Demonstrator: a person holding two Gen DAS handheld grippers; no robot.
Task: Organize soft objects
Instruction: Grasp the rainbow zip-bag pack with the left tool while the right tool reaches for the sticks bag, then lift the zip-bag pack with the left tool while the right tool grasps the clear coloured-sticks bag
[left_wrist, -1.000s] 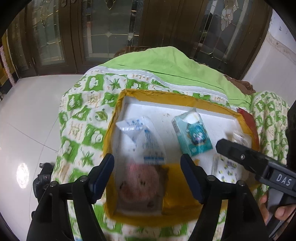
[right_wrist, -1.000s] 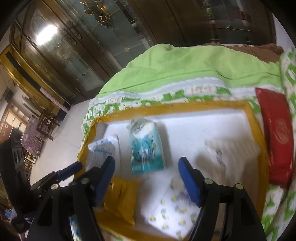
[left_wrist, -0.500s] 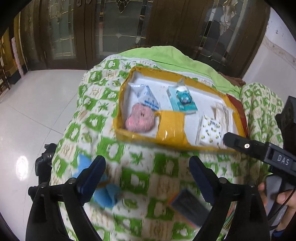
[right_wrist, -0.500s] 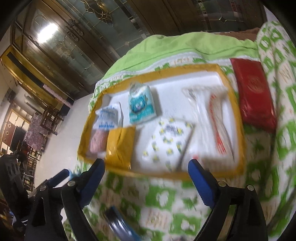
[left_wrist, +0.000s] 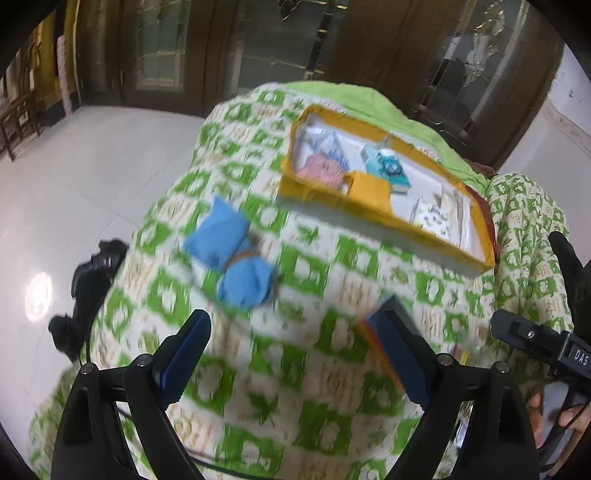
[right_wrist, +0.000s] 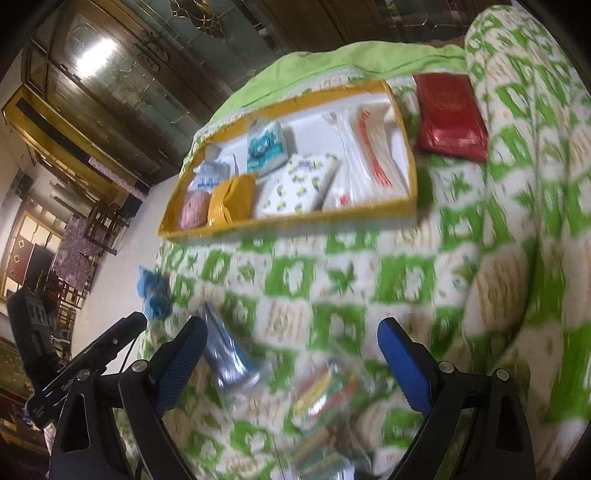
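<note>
Tray, yellow-rimmed, on green/white quilt: holds pink plush, yellow pouch, teal pack, spotted pack, clear bags. Red packet just beside tray's right end. Blue plush loose on quilt, apart from tray. Left gripper & right gripper: both spread wide, nothing held. Silver-blue packet near right gripper's left finger; contact unclear, blurred.

- A yellow-rimmed tray sits on the green-checked blanket.
- Inside the tray: a pink plush at its left end, then a teal tissue pack and a white patterned pack.
- A blue soft toy lies outside, near the tray's left end.
</note>
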